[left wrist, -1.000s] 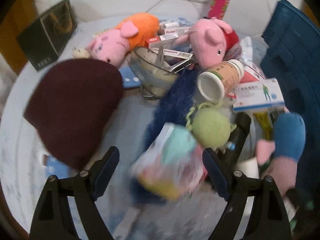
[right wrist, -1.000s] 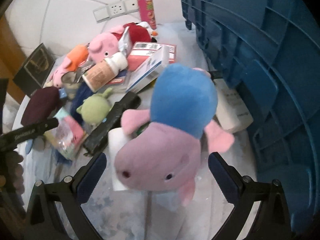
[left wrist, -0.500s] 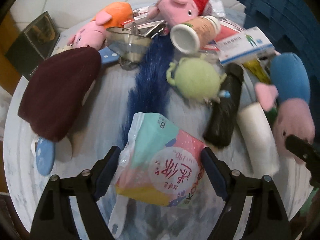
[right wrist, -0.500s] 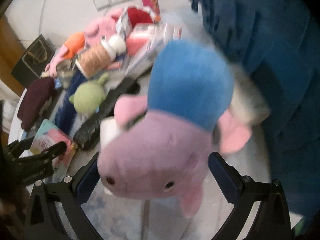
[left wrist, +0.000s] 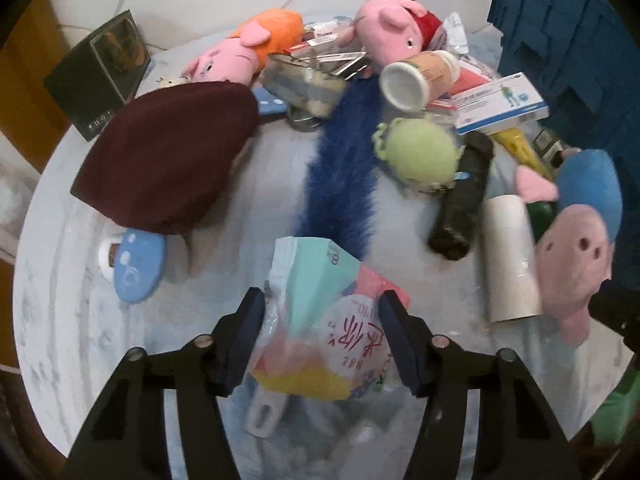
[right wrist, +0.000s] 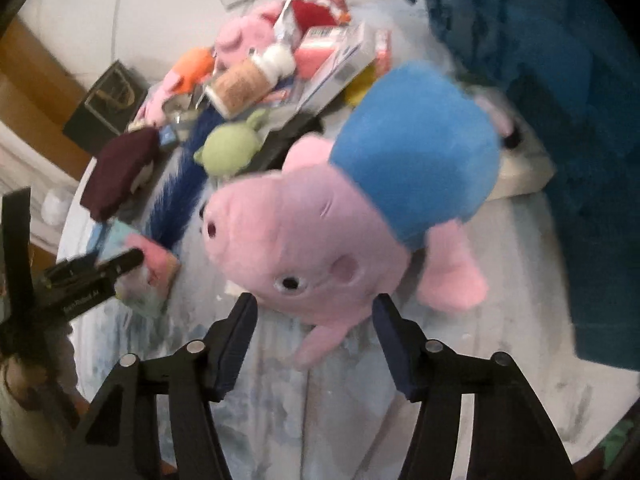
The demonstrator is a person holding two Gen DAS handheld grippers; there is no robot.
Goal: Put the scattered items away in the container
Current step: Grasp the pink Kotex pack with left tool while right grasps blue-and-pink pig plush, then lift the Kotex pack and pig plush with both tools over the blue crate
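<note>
The left gripper [left wrist: 322,316] is seen closed upon a crinkled plastic pack of tissues [left wrist: 326,320], printed in teal, pink and yellow with red characters; both dark finger pads are pressed against its sides. A white plastic handle [left wrist: 264,416] is partly covered by the pack. The right gripper [right wrist: 314,312] is set about the snout of a soft pink pig plush in a blue dress [right wrist: 360,216], the pads lying at either side of the snout; contact is blurred, so a firm pinch cannot be confirmed. The plush appears tilted, with its head toward the camera.

Both are found over a round table covered in pale marbled cloth [left wrist: 80,340]. Just beyond the tissue pack a strip of shaggy dark-blue fur [left wrist: 340,176] is laid lengthwise. To its left a maroon knitted cap [left wrist: 168,160] is spread flat, with a blue oval tag [left wrist: 138,270] at its near edge. To the right of the fur a fuzzy pale-green round plush [left wrist: 416,154], a black folded umbrella [left wrist: 460,204] and a white paper roll [left wrist: 510,256] are grouped closely. Farther back, a tan bottle with a white cap [left wrist: 416,78] is lying on its side above a white-and-blue cardboard medicine box [left wrist: 500,108]. At the far edge two more pink pig plushes are rested, one in orange [left wrist: 248,52], one in red [left wrist: 392,36]. The ribbed blue plastic crate [left wrist: 568,52] is stood at the right of the table, just beside the clutter.
</note>
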